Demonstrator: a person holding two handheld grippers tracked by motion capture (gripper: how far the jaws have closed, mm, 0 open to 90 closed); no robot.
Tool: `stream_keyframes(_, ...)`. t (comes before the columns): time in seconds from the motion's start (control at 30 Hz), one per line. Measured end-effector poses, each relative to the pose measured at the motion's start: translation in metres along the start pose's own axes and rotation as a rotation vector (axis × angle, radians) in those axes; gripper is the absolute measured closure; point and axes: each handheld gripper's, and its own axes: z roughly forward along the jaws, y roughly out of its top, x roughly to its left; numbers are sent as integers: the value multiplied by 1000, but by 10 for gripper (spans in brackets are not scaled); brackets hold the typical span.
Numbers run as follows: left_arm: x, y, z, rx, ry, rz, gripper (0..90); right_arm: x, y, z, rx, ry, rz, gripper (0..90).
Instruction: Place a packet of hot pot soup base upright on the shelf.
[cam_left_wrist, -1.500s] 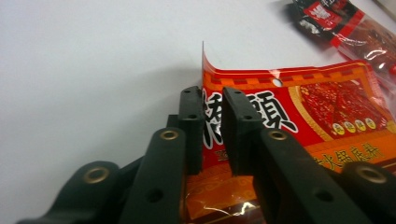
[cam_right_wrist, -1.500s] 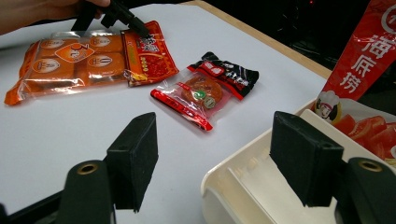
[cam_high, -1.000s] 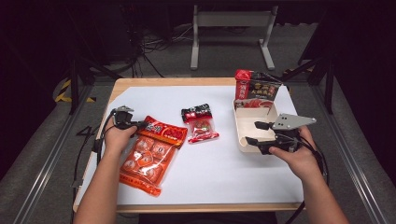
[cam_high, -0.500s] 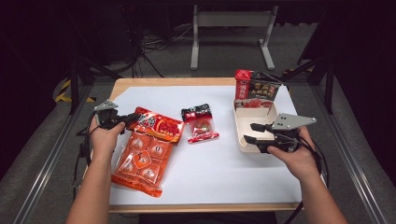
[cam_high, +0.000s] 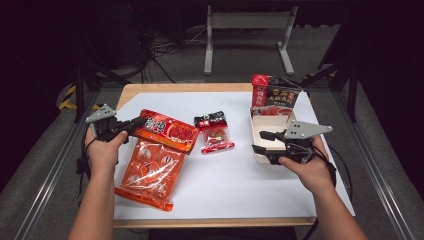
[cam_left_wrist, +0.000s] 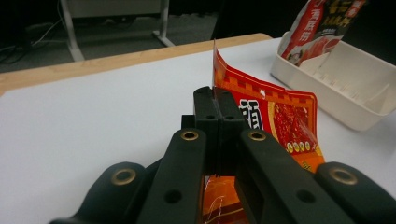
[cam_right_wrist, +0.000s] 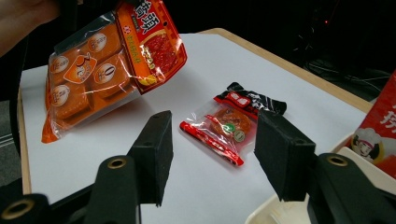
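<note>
Clamping the orange bag's (cam_high: 155, 162) red header, the left hand-held gripper (cam_high: 131, 125) holds it tilted, lower end near the bench (cam_high: 240, 195) edge. Right of the bag, the right hand-held gripper (cam_high: 264, 142) stands apart, having just been opening, empty, beside the tray (cam_high: 260, 125). Between bag and tray lies a small packet (cam_high: 214, 131).

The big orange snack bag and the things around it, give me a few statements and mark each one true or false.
1. The left gripper is shut on the top edge of the big orange snack bag. True.
2. The right gripper holds the small red packet. False: its jaws are open with nothing between them, and the packet lies apart on the white table.
3. A tall red and black bag stands in the cream tray. True.
4. The big orange snack bag lies inside the cream tray. False: it is left of it, partly lifted off the table.
</note>
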Motion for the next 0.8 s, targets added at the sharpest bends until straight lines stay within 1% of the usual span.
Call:
stream_keyframes(0.07, -4, 3, -4, -22, -17, 10, 900, 3, 2, 4, -1, 9, -7, 461)
stream_keyframes(0.2, -15, 9, -12, -44, -40, 32, 900, 7, 7, 9, -3, 16, -23, 448)
stream_keyframes(0.3, -25, 14, -20, -64, -67, 65, 900, 11, 12, 12, -10, 28, -31, 444)
stream_keyframes(0.33, -28, 16, -23, -65, -77, 84, 900, 12, 13, 13, -11, 29, -34, 441)
stream_keyframes(0.37, -28, 16, -23, -65, -77, 84, 900, 12, 13, 13, -11, 29, -34, 441)
stream_keyframes(0.4, -31, 17, -25, -68, -90, 85, 900, 13, 14, 14, -13, 32, -33, 436)
stream_keyframes(0.43, -34, 19, -29, -73, -112, 81, 900, 13, 14, 14, -15, 34, -32, 432)
stream_keyframes(0.5, -38, 22, -34, -88, -132, 97, 900, 14, 16, 15, -17, 37, -35, 431)
stream_keyframes(0.57, -43, 24, -38, -94, -155, 103, 900, 15, 16, 16, -18, 40, -36, 431)
stream_keyframes(0.63, -49, 26, -42, -96, -167, 124, 900, 16, 17, 16, -21, 44, -38, 432)
stream_keyframes(0.67, -52, 27, -44, -96, -164, 133, 900, 16, 18, 17, -24, 49, -38, 431)
stream_keyframes(0.8, -65, 32, -49, -106, -196, 168, 900, 18, 18, 18, -29, 60, -35, 431)
